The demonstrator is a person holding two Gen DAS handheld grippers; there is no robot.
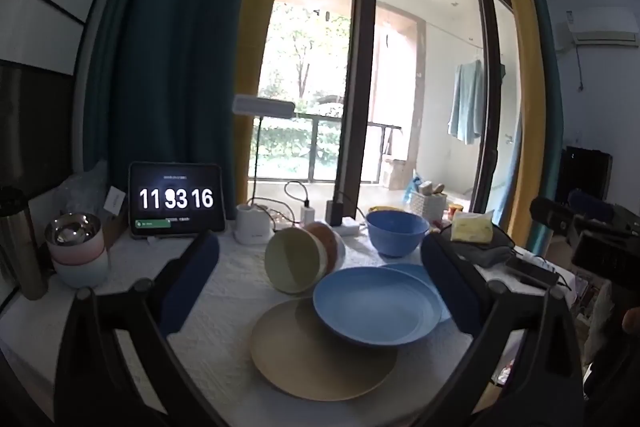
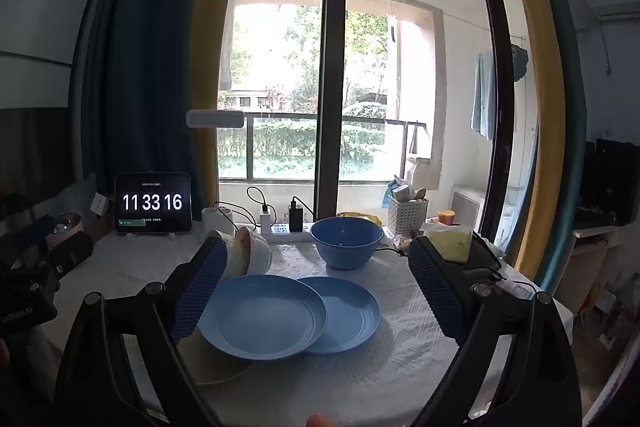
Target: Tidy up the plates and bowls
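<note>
With both your left gripper and right gripper spread wide and empty, slide under the top round blue plastic plate, overlapping its twin before the deep blue bowl.

The black-framed tablet standing at the back of the desk displays the white digits "11 33 16". Smaller lines above and below the digits are illegible, as is the lettering on the black device at the left edge.
</note>
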